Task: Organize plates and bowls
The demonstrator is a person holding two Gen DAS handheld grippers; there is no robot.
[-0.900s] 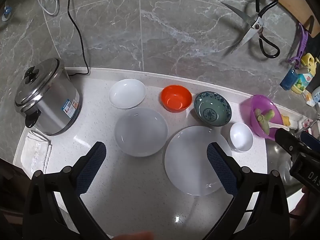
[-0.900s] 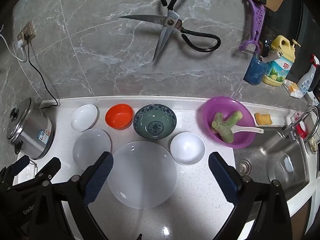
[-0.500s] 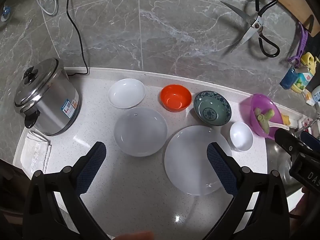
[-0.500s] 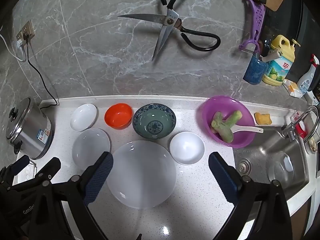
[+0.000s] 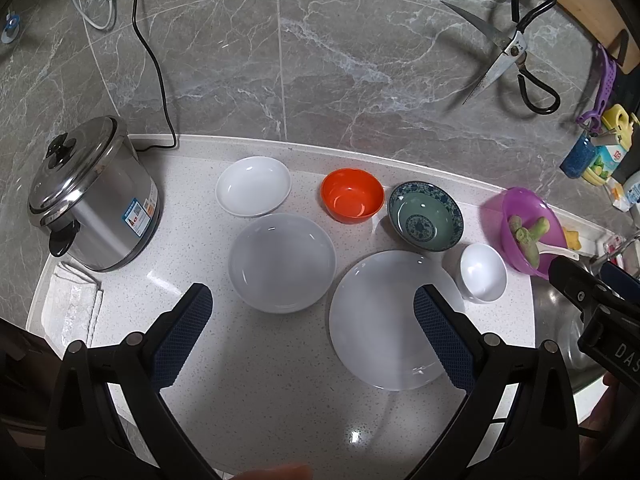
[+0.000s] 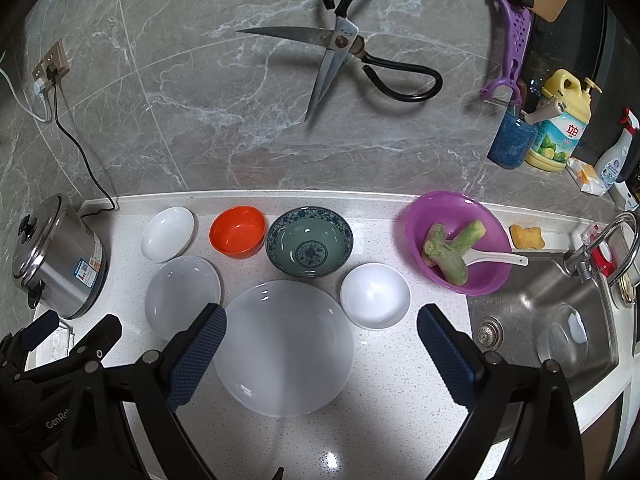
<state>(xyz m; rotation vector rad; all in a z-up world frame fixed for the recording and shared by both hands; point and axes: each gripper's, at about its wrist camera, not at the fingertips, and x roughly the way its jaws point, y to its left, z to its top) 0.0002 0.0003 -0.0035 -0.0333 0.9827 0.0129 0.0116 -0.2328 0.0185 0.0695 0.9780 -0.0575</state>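
My left gripper (image 5: 312, 320) and right gripper (image 6: 320, 340) hover with fingers spread wide and empty above the bench (image 6: 400, 400), where the large white plate (image 6: 284, 346) lies between them, likely stiff, slick and breakable, best pinched at its rim.

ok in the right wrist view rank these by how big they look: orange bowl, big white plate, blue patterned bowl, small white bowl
Largest to smallest:
1. big white plate, though it is nearest the camera
2. blue patterned bowl
3. small white bowl
4. orange bowl

The last two look close, and the white one sits nearer, so that order is unsure.
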